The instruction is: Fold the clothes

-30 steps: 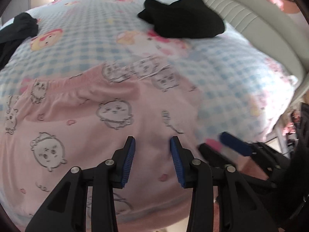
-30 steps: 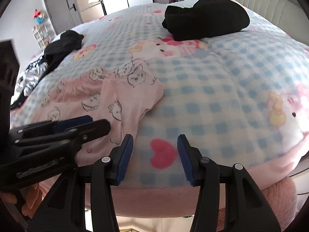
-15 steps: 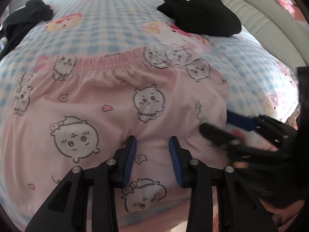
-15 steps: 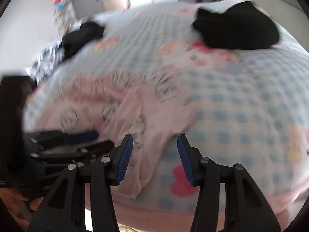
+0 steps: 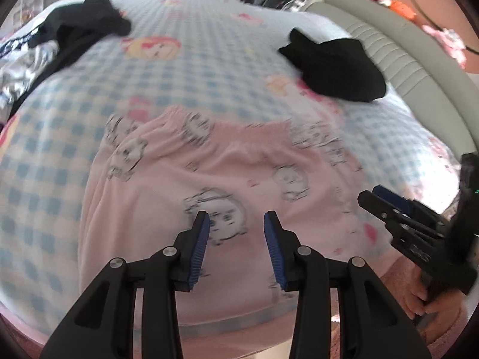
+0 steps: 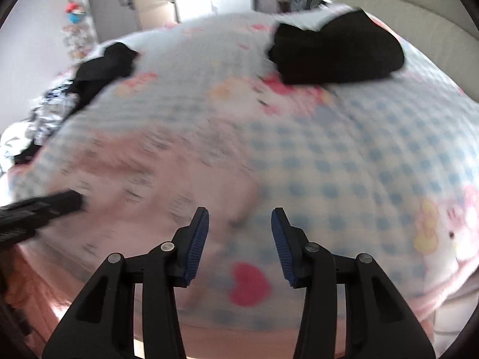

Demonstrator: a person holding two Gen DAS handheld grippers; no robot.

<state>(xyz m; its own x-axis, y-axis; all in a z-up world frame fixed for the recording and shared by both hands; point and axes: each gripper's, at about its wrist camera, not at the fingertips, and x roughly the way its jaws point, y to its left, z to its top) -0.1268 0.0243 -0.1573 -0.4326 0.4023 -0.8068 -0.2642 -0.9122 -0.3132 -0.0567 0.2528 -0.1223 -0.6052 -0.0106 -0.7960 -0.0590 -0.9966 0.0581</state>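
Observation:
Pink pyjama shorts [image 5: 239, 161] printed with cartoon faces lie flat on the blue-checked bedspread [image 5: 194, 68], waistband towards the far side. My left gripper [image 5: 236, 218] hovers over their near middle; its jaws are opening a little and nothing is between them. My right gripper [image 6: 239, 214] hangs over the right edge of the shorts [image 6: 143, 179], jaws closing slightly around nothing. Each gripper shows in the other's view: the right gripper [image 5: 380, 197] at the right, the left gripper [image 6: 69, 200] at the left, blurred.
A folded black garment [image 5: 335, 65] lies at the far right near the padded headboard [image 5: 389, 45]. A heap of black and patterned clothes [image 5: 83, 30] sits at the far left. A hand [image 5: 419, 293] grips the right tool. The bed's near edge runs just below both grippers.
My left gripper has slid left across the shorts, which now lie fully in its view. My right gripper has swung left towards their right edge. Neither has taken hold of the cloth.

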